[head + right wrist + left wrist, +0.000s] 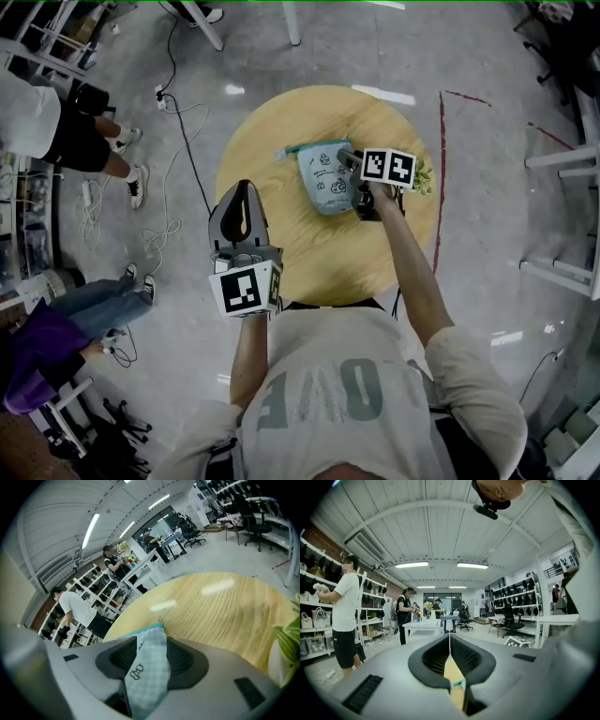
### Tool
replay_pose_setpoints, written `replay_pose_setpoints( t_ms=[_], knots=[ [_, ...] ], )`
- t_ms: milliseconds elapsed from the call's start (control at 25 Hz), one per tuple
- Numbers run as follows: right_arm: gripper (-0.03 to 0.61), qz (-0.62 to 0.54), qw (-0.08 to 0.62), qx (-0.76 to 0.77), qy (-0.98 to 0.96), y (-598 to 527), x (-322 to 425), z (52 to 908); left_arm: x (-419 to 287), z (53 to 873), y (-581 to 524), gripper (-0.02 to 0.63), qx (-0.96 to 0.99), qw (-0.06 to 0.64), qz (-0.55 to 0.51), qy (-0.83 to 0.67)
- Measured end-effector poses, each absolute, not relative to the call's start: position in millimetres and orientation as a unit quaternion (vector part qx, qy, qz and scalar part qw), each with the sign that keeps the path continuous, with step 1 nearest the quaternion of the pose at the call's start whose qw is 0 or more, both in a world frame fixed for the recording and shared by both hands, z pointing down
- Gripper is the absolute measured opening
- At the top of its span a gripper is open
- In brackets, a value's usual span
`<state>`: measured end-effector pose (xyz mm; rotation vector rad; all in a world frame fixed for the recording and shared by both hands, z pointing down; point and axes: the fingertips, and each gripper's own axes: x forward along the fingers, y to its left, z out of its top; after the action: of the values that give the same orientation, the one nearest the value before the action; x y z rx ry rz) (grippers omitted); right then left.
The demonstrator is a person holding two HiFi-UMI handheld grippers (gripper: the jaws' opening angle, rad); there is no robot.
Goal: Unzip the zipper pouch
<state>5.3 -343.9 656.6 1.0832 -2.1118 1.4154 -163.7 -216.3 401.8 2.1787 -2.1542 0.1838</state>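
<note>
Round wooden table (319, 253) on glossy grey floor (487, 56), shelving (314, 620), ceiling striplights (411, 565).

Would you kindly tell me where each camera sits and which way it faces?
Head view: on the person's head, facing down at the table and pouch; torso, arms, left gripper, right gripper show.
Left gripper view: on the left gripper, facing level across the room; shut fingers show.
Right gripper view: on the right gripper, angled down; fingers on the pouch.
Head view and right gripper view share table, pouch.

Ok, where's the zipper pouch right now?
The zipper pouch lies near the middle of the round table in the head view, with its right end pinched by the right gripper.
</note>
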Motion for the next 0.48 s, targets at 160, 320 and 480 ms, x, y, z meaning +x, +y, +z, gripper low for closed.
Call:
replay_pose_setpoints(
  t_ms=[160, 320, 480],
  knots=[
    [0.215, 0.501, 0.183, 0.396, -0.747, -348.4, 10.8, 656.2, -163.2, 399.9, -216.2, 0.029, 0.709, 0.032, 0.061, -0.701],
    [0.195, 0.503, 0.199, 0.393, -0.743, -351.1, 12.9, 663.1, -163.1, 402.9, -216.6, 0.029, 0.708, 0.036, 0.067, -0.702],
    [0.126, 0.504, 0.212, 0.391, -0.740, -347.8, 13.8, 666.4, -160.8, 403.9, -217.6, 0.029, 0.710, 0.036, 0.070, -0.699]
  ],
)
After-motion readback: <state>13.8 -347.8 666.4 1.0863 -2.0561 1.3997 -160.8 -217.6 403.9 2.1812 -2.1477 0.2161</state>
